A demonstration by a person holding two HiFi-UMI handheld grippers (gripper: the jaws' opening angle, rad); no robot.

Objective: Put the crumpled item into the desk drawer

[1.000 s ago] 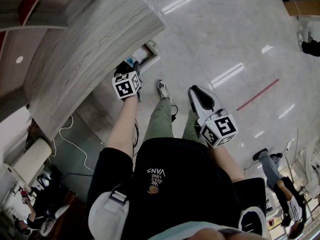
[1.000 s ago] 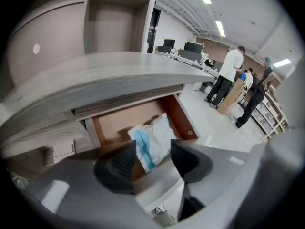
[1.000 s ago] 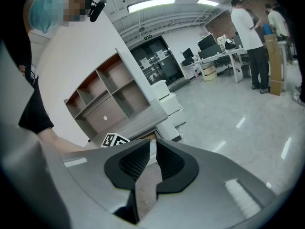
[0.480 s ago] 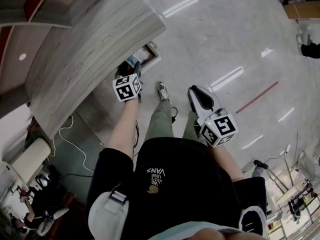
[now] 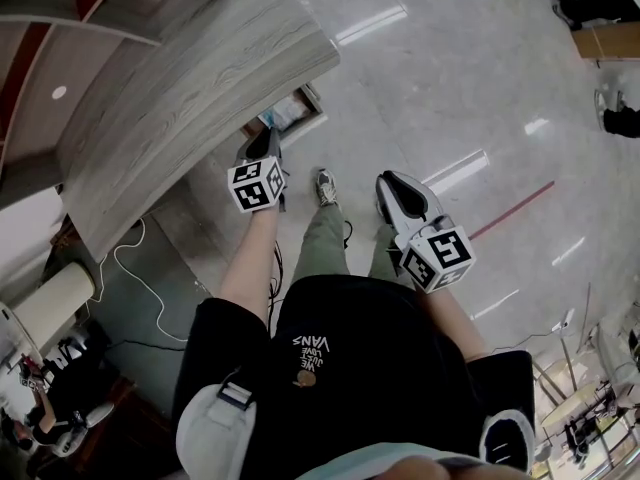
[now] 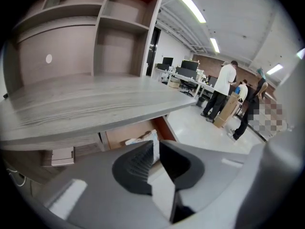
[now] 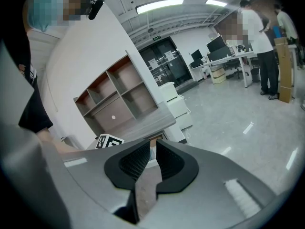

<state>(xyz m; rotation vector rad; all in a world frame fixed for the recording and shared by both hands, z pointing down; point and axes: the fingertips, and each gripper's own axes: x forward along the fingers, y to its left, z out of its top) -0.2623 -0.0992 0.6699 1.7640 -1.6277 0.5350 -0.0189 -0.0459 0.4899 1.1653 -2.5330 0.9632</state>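
Head view: the desk (image 5: 190, 88) runs from 9 o'clock up to 12 o'clock. Under its edge, at about 11 o'clock from the middle, the drawer (image 5: 316, 106) stands pulled out. The crumpled item (image 5: 285, 116), white with some blue, lies inside it. The left gripper (image 5: 268, 140) points at the drawer from just below, near it but not touching. The right gripper (image 5: 390, 186) is lower, at about 3 o'clock from the middle, over the shiny floor (image 5: 450, 88) and well apart from the desk. A shoe (image 5: 325, 185) shows between the two grippers. A white cable (image 5: 135, 258) lies on the ground at 8 o'clock.

Left gripper view: the jaws are closing and only a thin gap is left between them. Nothing is in this gap. The crumpled item sits beyond the tips, at 12 o'clock from them, in the open drawer under the desk top. Shelves (image 6: 119, 32) rise at 11 o'clock. Some people (image 6: 223, 92) stand far away at 2 o'clock.

Right gripper view: the jaws are nearly together, with a thin slit between them, and they pinch nothing. Through the slit a small part of the drawer shows. The left gripper's cube (image 7: 108, 141) is at 10 o'clock from the jaws. White cabinets (image 7: 174, 104) stand beside the desk at 12 o'clock.
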